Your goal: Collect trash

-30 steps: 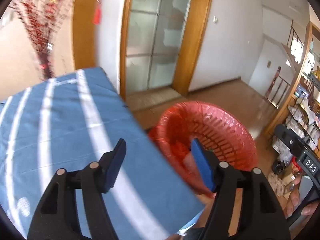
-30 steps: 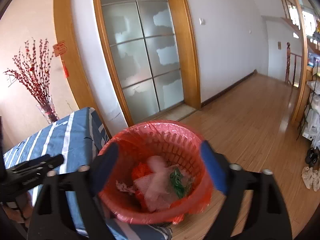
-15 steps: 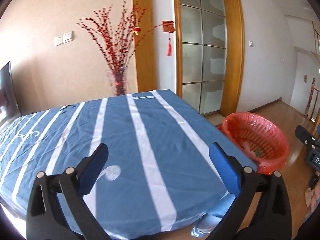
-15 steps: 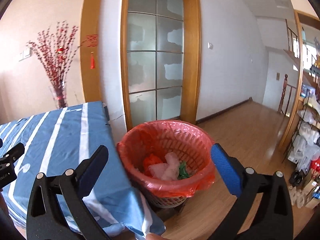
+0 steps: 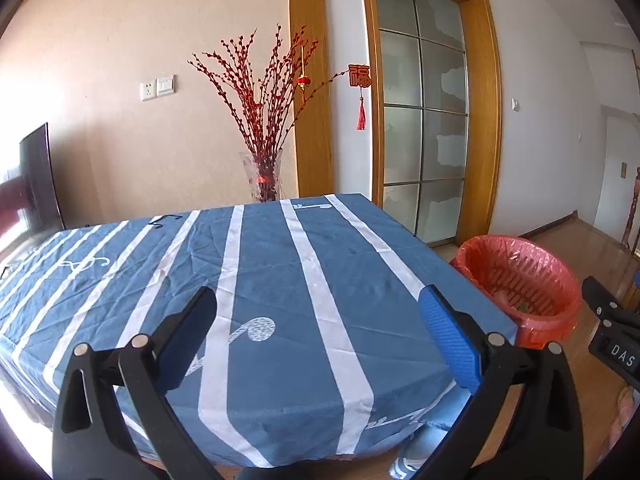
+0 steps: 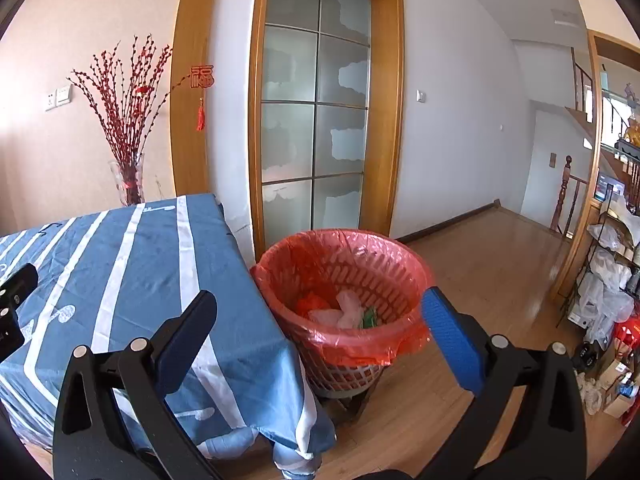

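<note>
I see my left gripper [image 5: 318, 336] over the near part of the table, fingers spread wide w/ nothing between them; its jaws have just been opening and now stand at full width. Under it is only the blue tablecloth [image 5: 280, 280] w/ white stripes and a white music note print. The cloth surface looks bare, some wrinkles only.

My right gripper [image 6: 318, 338] is also spread wide and empty, jaws just opened a bit more too. It points between the table corner and the trash basket [image 6: 344, 344]. The basket stands on the wood floor [image 6: 480, 264], just beside the table's right edge, approx. touching the hanging cloth. It has a red plastic liner [image 6: 360, 350] folded over the rim. Inside, at the bottom, I see the trash [image 6: 340, 314]: an orange-red piece, some white crumpled pieces and a small green one. I cannot tell what each piece is.

In the left view the basket [image 5: 520, 284] is at the right, beyond the table corner, and the tip of the other gripper shows at the right border.

Behind the table is a glass vase w/ red branches [image 5: 262, 120] near the wall, and a frosted glass door [image 6: 316, 120] in a wood frame. At far right of the right view, a shelf w/ bags [image 6: 612, 280].
</note>
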The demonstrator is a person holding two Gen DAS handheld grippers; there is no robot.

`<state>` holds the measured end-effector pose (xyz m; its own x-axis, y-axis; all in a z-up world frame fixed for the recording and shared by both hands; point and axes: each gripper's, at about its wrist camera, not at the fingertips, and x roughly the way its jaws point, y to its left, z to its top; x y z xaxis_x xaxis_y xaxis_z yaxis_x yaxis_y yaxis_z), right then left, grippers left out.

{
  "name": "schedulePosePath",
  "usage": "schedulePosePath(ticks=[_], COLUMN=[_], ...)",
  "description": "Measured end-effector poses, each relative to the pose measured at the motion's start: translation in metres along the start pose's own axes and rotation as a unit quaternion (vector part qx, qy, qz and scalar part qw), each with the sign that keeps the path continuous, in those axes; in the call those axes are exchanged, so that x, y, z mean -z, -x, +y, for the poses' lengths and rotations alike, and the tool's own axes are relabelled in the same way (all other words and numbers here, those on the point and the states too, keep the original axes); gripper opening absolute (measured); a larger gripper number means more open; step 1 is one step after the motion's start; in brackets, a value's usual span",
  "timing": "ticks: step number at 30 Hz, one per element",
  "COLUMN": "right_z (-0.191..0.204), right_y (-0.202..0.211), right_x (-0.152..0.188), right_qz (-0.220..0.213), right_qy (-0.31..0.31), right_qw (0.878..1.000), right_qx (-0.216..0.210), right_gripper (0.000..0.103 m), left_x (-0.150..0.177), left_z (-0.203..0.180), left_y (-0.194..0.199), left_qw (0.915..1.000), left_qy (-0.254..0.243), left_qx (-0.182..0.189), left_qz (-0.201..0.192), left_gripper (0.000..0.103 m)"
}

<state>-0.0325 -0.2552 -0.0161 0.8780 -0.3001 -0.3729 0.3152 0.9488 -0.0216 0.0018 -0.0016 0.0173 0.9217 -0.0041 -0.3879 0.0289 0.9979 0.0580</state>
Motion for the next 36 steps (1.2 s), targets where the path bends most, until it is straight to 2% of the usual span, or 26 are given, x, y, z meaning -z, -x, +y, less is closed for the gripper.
schedulePosePath(ticks=[18, 36], right_z=[-0.002, -0.003], right_y=[0.009, 0.011], right_x=[0.014, 0.012], right_qz=[0.007, 0.010], right_qy=[0.009, 0.007], right_qw=[1.000, 1.000], right_qx=[0.018, 0.017], right_gripper=[0.101, 0.101], left_x=[0.014, 0.017], left_z=[-0.002, 0.001], left_y=[0.004, 0.008], left_qw=[0.9998, 0.9995], left_qy=[0.015, 0.026], left_qx=[-0.003, -0.010], left_qz=[0.013, 0.012], left_gripper=[0.099, 0.099])
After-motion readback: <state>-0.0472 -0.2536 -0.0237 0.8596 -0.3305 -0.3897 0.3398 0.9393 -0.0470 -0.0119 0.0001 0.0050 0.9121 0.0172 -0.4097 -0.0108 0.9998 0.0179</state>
